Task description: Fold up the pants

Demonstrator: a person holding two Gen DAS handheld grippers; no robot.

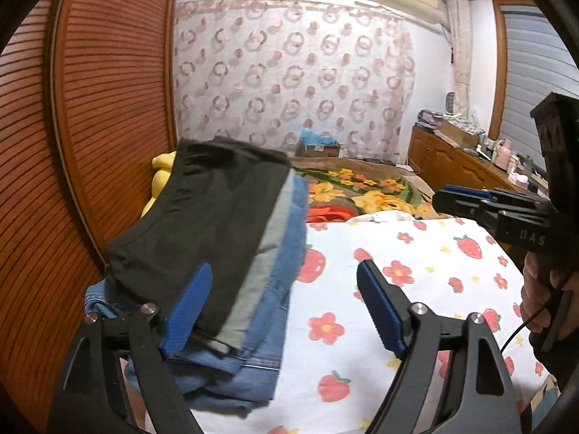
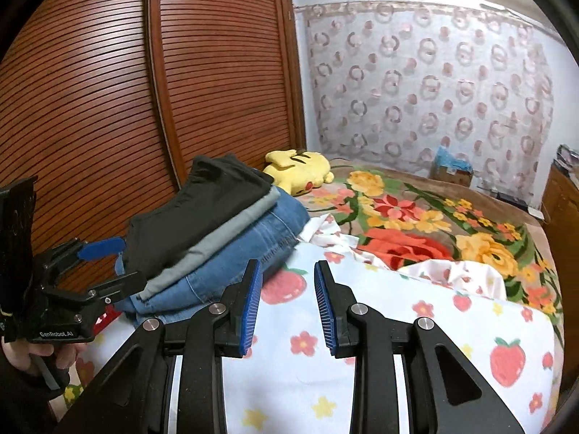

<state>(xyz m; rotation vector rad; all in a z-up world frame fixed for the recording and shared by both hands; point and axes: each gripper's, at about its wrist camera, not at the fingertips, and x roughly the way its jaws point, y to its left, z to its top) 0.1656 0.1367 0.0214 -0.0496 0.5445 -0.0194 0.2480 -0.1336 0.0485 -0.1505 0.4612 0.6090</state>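
Observation:
A stack of folded pants lies at the bed's left side: black pants point(image 1: 202, 217) point(image 2: 195, 213) on top, a grey pair point(image 1: 260, 275) point(image 2: 217, 242) under them, blue jeans point(image 1: 260, 343) point(image 2: 246, 253) at the bottom. My left gripper point(image 1: 286, 289) is open, wide apart, its left finger point(image 1: 188, 311) against the near end of the stack; it shows at the left of the right wrist view point(image 2: 105, 264). My right gripper point(image 2: 287, 289) is open and empty over the strawberry sheet point(image 2: 398, 343), just right of the stack; it appears in the left wrist view point(image 1: 456, 199).
A brown slatted wardrobe point(image 2: 108, 90) stands close behind the stack. A yellow plush toy point(image 2: 300, 170) lies on the floral blanket point(image 2: 416, 224) beyond. A wooden cabinet point(image 1: 456, 162) with clutter lines the right wall. A patterned curtain point(image 1: 289, 83) hangs at the back.

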